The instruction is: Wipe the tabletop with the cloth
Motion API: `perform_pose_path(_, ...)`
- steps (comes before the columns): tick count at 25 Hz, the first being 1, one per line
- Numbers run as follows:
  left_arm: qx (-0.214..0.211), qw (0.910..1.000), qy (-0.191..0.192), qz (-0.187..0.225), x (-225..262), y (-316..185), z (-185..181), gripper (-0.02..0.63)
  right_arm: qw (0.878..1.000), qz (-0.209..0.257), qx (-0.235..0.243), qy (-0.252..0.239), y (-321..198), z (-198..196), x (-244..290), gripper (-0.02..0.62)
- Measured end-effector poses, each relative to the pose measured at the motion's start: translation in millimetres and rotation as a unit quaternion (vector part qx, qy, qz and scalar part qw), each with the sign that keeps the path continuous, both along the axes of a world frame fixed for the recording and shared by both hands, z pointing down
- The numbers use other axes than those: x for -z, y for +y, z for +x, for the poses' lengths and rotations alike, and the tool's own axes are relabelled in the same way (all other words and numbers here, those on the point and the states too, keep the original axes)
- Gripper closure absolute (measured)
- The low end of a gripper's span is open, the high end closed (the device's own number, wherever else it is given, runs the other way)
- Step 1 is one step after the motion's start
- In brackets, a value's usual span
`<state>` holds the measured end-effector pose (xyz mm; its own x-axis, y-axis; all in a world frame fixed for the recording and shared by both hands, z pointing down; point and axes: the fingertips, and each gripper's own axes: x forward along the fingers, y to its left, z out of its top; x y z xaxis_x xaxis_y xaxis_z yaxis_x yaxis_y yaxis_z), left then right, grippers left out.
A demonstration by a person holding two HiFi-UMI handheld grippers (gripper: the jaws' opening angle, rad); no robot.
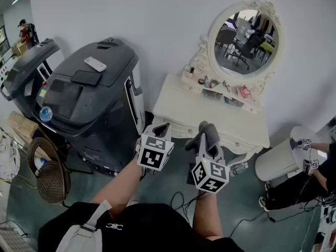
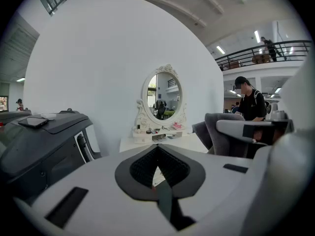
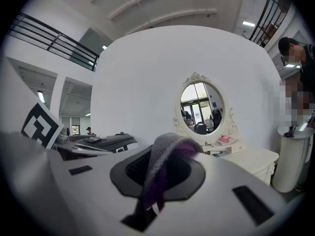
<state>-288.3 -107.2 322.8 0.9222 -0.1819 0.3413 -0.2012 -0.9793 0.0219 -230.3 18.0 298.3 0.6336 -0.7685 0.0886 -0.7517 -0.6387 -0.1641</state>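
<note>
Grey cloth (image 3: pixel 165 154), purple inner side
Tabletop (image 1: pixel 181 109) cream-white; machine (image 1: pixel 89 96) dk grey/blk; left gripper (image 1: pixel 161 127) & right gripper (image 1: pixel 206 136) cubes: blk-wht square markers.

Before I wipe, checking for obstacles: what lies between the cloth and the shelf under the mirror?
Nothing: the head view shows bare white tabletop between the cloth in the right gripper and the shelf.

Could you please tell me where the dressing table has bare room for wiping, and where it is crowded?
The white tabletop is bare, as far as it shows, forward of the low shelf under the mirror. Small bottles and a pink item crowd that shelf. The cloth sits in the right tongs.
</note>
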Motion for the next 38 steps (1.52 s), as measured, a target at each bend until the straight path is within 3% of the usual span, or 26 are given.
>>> perform_pose_path(14, 0.027, 0.9994, -0.017, 0.016, -9.9, 36.4, 24.6, 0.606, 0.999, 0.013, 0.025, -0.017, 36.7, 29.1, -14.9, 0.554)
perform_pose_path(23, 0.068, 0.996, -0.042, 0.039, -22.3, 55.2, 28.1, 0.606, 0.997, 0.014, 0.073, -0.03, 48.8, 46.4, -33.9, 0.554)
perform_pose_path(32, 0.096, 0.9935, -0.046, 0.04, -25.5, 26.1, 45.8, 0.606, 0.994, 0.0, 0.1, -0.041, 16.6, 68.3, -44.9, 0.554)
perform_pose_path(38, 0.092, 0.9951, -0.037, 0.001, -39.7, -24.0, 92.3, 0.606, 0.991, -0.067, 0.116, -0.012, -33.0, 98.9, -57.6, 0.554)
